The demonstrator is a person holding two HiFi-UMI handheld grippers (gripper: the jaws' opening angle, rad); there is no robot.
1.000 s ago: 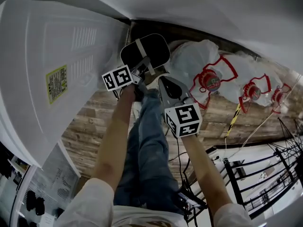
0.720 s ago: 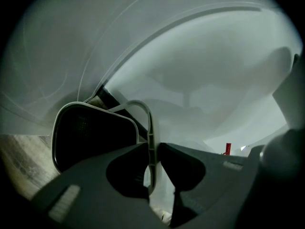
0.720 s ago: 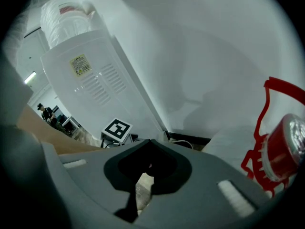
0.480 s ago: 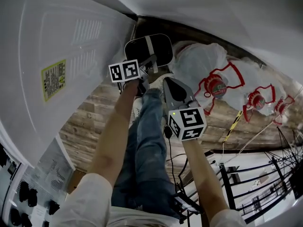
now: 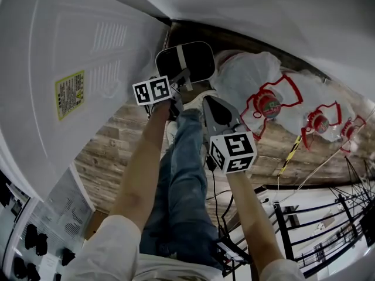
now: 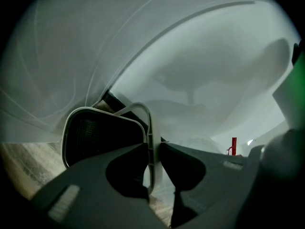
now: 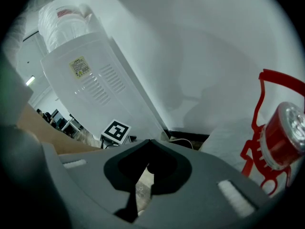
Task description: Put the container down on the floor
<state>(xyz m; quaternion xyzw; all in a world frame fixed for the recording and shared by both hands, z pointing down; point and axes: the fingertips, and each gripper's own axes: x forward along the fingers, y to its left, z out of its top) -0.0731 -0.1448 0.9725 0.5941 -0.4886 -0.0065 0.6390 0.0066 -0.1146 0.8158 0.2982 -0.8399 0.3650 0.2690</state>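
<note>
The container (image 5: 196, 63) has barely shifted in the last half second. The left gripper (image 5: 183, 81) is clamped on its pale handle (image 6: 148, 128), holding the dark container just beside a white appliance (image 5: 76, 51). Whether it touches the wooden floor (image 5: 111, 151) is unclear. The right gripper (image 5: 212, 107) hangs nearby, jaws together, empty.

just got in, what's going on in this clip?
A person holds a gripper in each hand. The left gripper is shut on the white handle of a black, white-rimmed container, holding it low over the wooden plank floor beside a tall white appliance. Whether it touches the floor can't be told. The right gripper is shut with nothing in it, off to the side.
</note>
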